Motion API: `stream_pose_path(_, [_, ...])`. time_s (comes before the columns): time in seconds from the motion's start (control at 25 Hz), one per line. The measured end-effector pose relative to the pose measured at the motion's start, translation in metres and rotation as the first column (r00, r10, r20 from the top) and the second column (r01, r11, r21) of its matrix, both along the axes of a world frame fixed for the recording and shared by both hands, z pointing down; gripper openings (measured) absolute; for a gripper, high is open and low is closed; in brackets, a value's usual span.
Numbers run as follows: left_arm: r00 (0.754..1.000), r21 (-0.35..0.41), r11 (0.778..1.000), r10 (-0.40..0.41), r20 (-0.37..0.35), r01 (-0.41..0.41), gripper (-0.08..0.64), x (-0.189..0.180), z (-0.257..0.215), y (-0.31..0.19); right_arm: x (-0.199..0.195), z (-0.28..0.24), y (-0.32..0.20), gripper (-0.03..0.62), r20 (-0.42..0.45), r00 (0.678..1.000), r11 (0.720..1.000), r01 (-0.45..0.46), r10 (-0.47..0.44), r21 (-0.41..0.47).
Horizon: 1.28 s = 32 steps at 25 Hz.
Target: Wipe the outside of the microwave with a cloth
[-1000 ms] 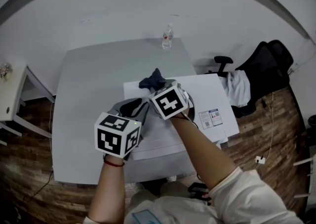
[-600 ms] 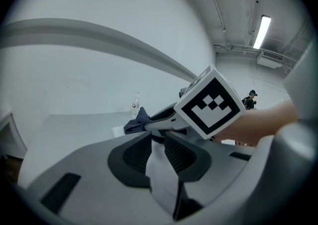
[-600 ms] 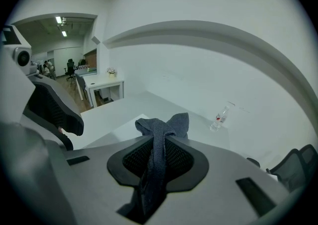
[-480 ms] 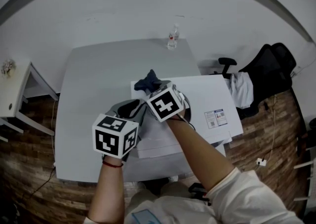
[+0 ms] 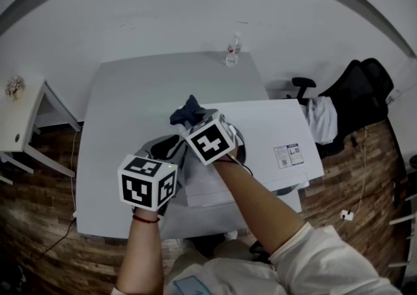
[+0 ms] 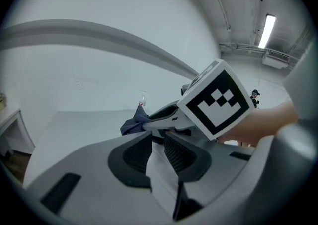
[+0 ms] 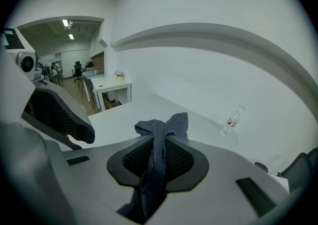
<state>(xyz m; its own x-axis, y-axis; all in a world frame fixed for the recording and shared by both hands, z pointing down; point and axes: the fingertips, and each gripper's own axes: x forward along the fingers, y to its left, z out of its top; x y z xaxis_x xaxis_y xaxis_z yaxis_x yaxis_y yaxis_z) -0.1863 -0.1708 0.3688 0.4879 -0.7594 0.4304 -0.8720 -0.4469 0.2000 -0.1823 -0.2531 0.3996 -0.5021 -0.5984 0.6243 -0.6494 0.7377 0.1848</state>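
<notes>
Your right gripper (image 7: 158,143) has its jaws clamped on the dark cloth (image 7: 166,122). The cloth runs lengthwise through the gap: a tail hangs back toward the throat, and the bunched end pokes out past the tips. In the head view that end points toward 11 o'clock, at the back-left corner of the white microwave (image 5: 267,131) on the table (image 5: 124,111). Your left gripper (image 6: 156,142) sits at 8 o'clock of the right one, by the microwave's left edge. Its jaws are apart, with only pale surface showing through the gap. A bottle (image 5: 232,51) stands at 12 o'clock, near the table's far edge.
</notes>
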Motion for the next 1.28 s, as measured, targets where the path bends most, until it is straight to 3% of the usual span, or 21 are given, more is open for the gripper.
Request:
stream_pose_path(0.16, [1.000,-0.010,1.000,-0.005,0.002,0.005,0.071,-0.003,0.004,0.006,-0.012,-0.003,0.009,0.084,0.014,0.999,0.999,0.039,-0.039,0.000])
stream_pose_path(0.36, [1.000,-0.017,1.000,-0.004,-0.003,0.004,0.071,-0.004,0.007,0.018,-0.025,0.003,0.027,0.084,0.109,0.992,0.993,0.073,-0.063,-0.088])
stream_pose_path(0.56, [1.000,-0.020,1.000,-0.005,-0.012,0.005,0.071,-0.005,0.008,0.033,-0.032,-0.001,0.039,0.084,0.161,0.984,0.989,0.096,-0.078,-0.110])
stream_pose_path(0.72, [0.999,0.003,1.000,-0.006,-0.033,0.006,0.072,-0.005,-0.002,0.044,-0.036,-0.007,0.052,0.084,0.282,0.957,0.975,0.122,-0.066,-0.187])
stream_pose_path(0.8, [0.999,0.020,1.000,0.006,-0.031,-0.005,0.072,-0.004,-0.011,0.054,-0.040,-0.014,0.063,0.084,0.403,0.914,0.952,0.163,-0.047,-0.258])
stream_pose_path(1.0, [0.998,0.058,0.996,0.064,-0.011,-0.064,0.072,0.007,-0.033,0.084,-0.046,-0.048,0.098,0.084,0.662,0.749,0.893,0.289,0.013,-0.345])
stream_pose_path(1.2, [0.991,0.087,0.987,0.134,-0.008,-0.133,0.072,0.029,-0.055,0.098,-0.020,-0.084,0.112,0.084,0.788,0.613,0.883,0.337,0.058,-0.327])
stream_pose_path(1.28, [0.987,0.094,0.983,0.157,-0.019,-0.155,0.072,0.039,-0.057,0.100,-0.001,-0.096,0.113,0.084,0.815,0.575,0.890,0.331,0.074,-0.315])
